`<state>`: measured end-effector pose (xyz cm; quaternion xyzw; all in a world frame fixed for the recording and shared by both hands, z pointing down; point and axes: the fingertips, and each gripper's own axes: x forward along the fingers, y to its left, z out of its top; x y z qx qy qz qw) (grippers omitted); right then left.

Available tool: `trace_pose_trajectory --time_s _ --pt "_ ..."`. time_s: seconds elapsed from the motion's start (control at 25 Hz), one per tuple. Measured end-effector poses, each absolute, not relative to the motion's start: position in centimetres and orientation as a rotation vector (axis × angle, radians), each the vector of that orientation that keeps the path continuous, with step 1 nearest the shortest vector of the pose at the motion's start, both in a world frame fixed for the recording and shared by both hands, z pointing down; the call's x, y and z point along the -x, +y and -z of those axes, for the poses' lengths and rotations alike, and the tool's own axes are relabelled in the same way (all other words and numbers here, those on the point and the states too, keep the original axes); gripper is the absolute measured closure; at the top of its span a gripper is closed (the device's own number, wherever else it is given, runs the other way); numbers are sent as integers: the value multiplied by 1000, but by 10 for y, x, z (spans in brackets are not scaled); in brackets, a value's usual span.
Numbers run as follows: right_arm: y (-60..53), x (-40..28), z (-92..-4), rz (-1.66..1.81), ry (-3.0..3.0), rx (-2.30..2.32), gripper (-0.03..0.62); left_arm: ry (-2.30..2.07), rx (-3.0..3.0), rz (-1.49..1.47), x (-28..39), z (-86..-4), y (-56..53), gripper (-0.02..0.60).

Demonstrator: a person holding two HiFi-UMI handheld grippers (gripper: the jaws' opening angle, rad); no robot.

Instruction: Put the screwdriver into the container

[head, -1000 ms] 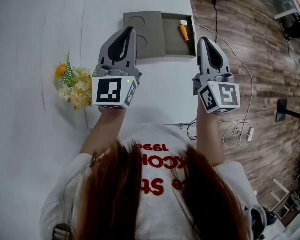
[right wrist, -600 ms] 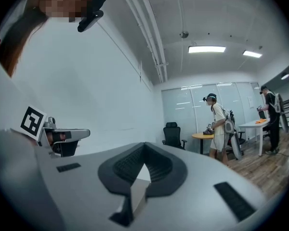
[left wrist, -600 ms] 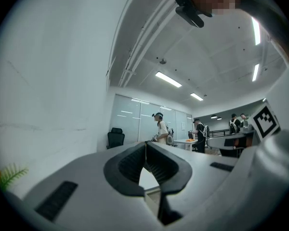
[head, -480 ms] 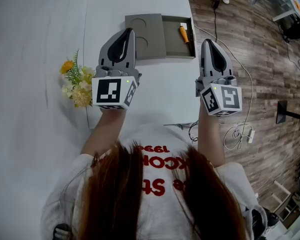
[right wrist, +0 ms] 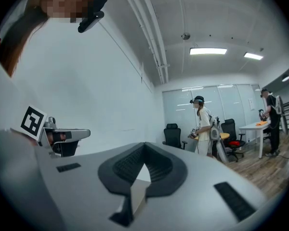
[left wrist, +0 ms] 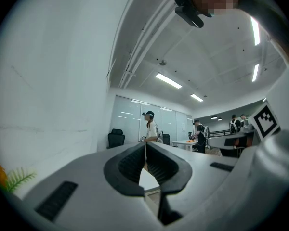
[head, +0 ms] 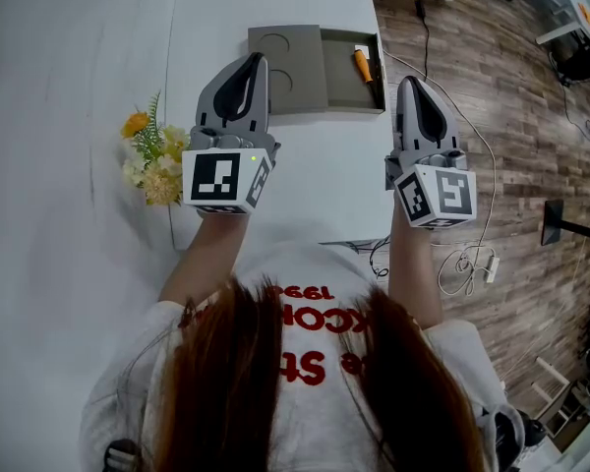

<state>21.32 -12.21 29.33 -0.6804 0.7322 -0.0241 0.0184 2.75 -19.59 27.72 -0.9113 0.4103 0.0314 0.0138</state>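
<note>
The screwdriver (head: 362, 65), with an orange handle, lies inside the open right part of the flat grey container (head: 340, 85) at the far end of the white table (head: 315, 175). The container's lid (head: 287, 47), with two round recesses, covers its left part. My left gripper (head: 253, 60) is held level over the table, its tip overlapping the lid's near left corner, jaws shut and empty (left wrist: 145, 146). My right gripper (head: 410, 83) hovers level just right of the container, past the table's edge, also shut on nothing (right wrist: 144, 146).
A small bunch of yellow and orange artificial flowers (head: 151, 161) lies left of the left gripper. To the right of the table lies wooden floor with cables (head: 472, 254). Both gripper views look out across an office with people (right wrist: 202, 124) and chairs.
</note>
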Motion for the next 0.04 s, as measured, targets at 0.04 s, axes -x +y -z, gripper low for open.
trace_pose_trajectory --time_s 0.04 --pt "-121 -213 -294 74 2273 2114 591 1277 2837 -101 -27 -278 -195 569"
